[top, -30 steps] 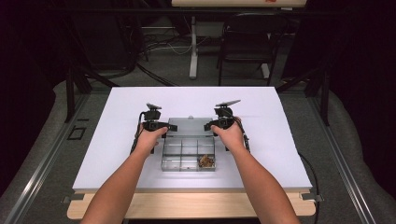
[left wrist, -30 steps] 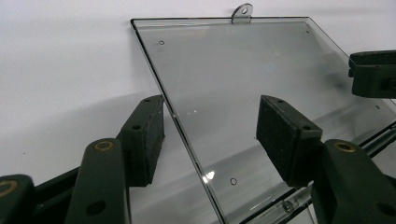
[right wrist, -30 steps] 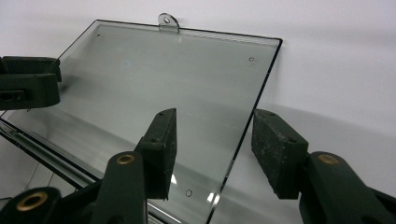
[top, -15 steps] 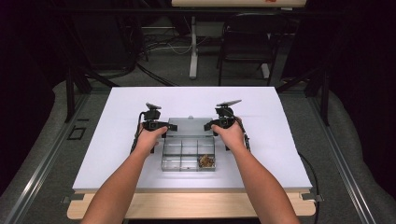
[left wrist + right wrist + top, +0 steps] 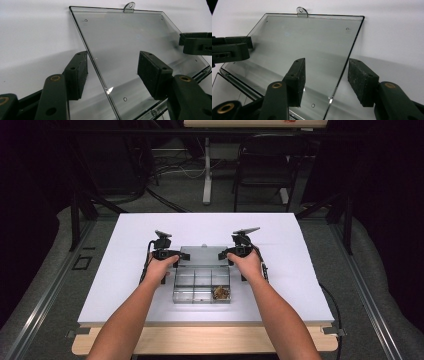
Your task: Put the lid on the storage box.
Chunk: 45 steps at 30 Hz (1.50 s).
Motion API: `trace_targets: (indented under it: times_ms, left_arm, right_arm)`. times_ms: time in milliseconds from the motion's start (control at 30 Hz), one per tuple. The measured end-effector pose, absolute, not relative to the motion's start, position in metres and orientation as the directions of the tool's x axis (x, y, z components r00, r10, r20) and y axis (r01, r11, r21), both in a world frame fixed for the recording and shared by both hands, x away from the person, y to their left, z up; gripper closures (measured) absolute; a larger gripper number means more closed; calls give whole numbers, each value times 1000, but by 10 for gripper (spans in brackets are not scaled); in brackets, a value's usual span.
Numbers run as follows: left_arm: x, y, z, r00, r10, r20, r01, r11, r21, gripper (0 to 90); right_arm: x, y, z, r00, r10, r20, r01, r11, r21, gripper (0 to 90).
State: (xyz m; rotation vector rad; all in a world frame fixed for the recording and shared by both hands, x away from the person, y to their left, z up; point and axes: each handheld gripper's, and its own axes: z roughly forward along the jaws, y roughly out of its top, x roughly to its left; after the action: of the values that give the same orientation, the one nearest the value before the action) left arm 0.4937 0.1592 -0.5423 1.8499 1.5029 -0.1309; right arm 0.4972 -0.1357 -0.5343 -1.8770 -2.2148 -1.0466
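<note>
A clear plastic compartment box point(image 5: 194, 286) sits on the white table, its clear lid point(image 5: 202, 254) swung open and lying back. The lid point(image 5: 130, 42) has a small tab point(image 5: 129, 6) at its far edge. My left gripper point(image 5: 183, 255) stands open, its jaws either side of the lid's left edge point(image 5: 112, 75). My right gripper point(image 5: 222, 255) is open too, its jaws either side of the lid's right edge point(image 5: 328, 80), where the lid point(image 5: 307, 42) runs between the pads. Small brown items point(image 5: 221, 293) lie in the box's front right compartment. Each gripper view shows the other gripper point(image 5: 196, 42) point(image 5: 229, 50) across the lid.
The white table top point(image 5: 125, 285) reaches well past the box on every side, with a wooden strip point(image 5: 200, 340) along its near edge. Beyond the far edge stand a chair point(image 5: 265, 170) and a table leg point(image 5: 206, 170) on the dark floor.
</note>
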Motion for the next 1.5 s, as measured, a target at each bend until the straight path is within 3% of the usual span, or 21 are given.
trace_targets:
  times_ms: [900,1500]
  left_arm:
    - [494,159,-543,313,801,-511,881,-43,472,416]
    - [492,158,-536,316,814,-488,865,-36,500,468]
  right_arm:
    - [501,-139,-539,-229,828,512,911,-3,413,482]
    - [498,-137,-534,-246,832,497,889,-11,458,490]
